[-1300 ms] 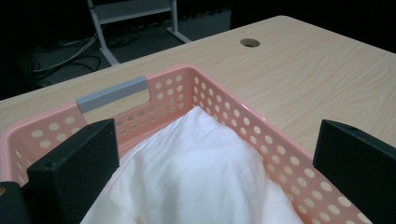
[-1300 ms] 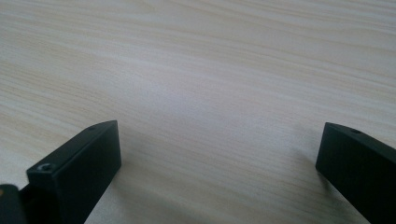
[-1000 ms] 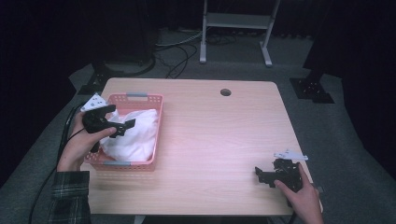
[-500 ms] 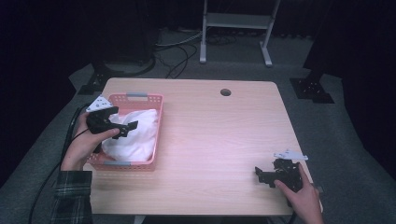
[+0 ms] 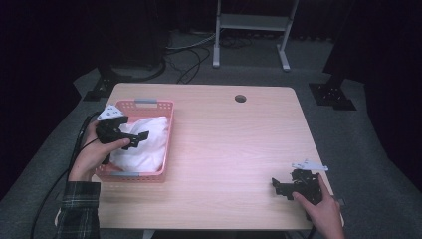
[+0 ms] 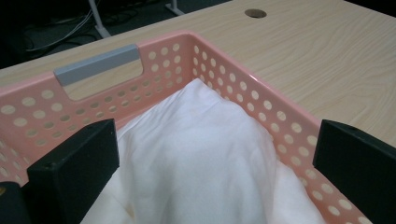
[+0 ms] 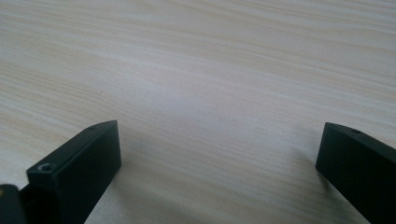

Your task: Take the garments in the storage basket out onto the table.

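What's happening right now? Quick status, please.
Left tool open over white cloth in pink basket. Right tool open, on table. Nothing blocking.

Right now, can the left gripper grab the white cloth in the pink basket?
Probably yes. The left gripper hangs open right above the white cloth, which bulges up inside the pink basket, nothing between.

Dark room, grey carpet floor (image 5: 348, 134), metal stand (image 5: 251, 22), loose cables (image 5: 194, 52).

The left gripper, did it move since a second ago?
Only a little. The left gripper drifted slightly inward over the white cloth in the pink basket, jaws open, gripping nothing. The right gripper stayed put on the table, also open. Cloth and basket did not move.
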`<state>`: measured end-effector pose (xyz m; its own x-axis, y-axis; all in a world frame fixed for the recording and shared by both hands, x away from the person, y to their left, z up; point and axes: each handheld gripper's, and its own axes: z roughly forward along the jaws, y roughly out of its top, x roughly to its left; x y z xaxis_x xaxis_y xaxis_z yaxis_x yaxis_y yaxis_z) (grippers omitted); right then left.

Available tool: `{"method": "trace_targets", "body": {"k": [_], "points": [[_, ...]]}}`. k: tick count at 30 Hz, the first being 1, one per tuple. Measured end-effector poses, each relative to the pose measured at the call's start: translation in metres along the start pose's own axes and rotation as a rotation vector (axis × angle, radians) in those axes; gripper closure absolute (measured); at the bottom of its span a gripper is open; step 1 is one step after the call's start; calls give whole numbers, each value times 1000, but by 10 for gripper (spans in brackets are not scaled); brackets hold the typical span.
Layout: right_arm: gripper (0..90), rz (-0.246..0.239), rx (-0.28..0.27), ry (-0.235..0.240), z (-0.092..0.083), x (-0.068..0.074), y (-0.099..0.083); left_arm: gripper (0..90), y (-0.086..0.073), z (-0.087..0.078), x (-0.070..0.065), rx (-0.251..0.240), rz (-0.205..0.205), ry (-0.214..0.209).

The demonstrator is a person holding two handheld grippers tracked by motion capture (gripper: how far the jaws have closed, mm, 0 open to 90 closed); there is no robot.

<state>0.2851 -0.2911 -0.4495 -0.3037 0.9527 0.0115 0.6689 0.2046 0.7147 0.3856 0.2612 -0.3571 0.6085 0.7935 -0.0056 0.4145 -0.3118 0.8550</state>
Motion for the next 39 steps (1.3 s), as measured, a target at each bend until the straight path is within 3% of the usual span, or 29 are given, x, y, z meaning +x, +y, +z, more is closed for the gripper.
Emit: {"method": "trace_targets", "body": {"k": [24,39], "points": [[0,0,0,0,0,0,0,0,-5,10,0,70,15,30],[0,1,0,0,0,0,0,0,-10,18,-1,124,23,23]]}}
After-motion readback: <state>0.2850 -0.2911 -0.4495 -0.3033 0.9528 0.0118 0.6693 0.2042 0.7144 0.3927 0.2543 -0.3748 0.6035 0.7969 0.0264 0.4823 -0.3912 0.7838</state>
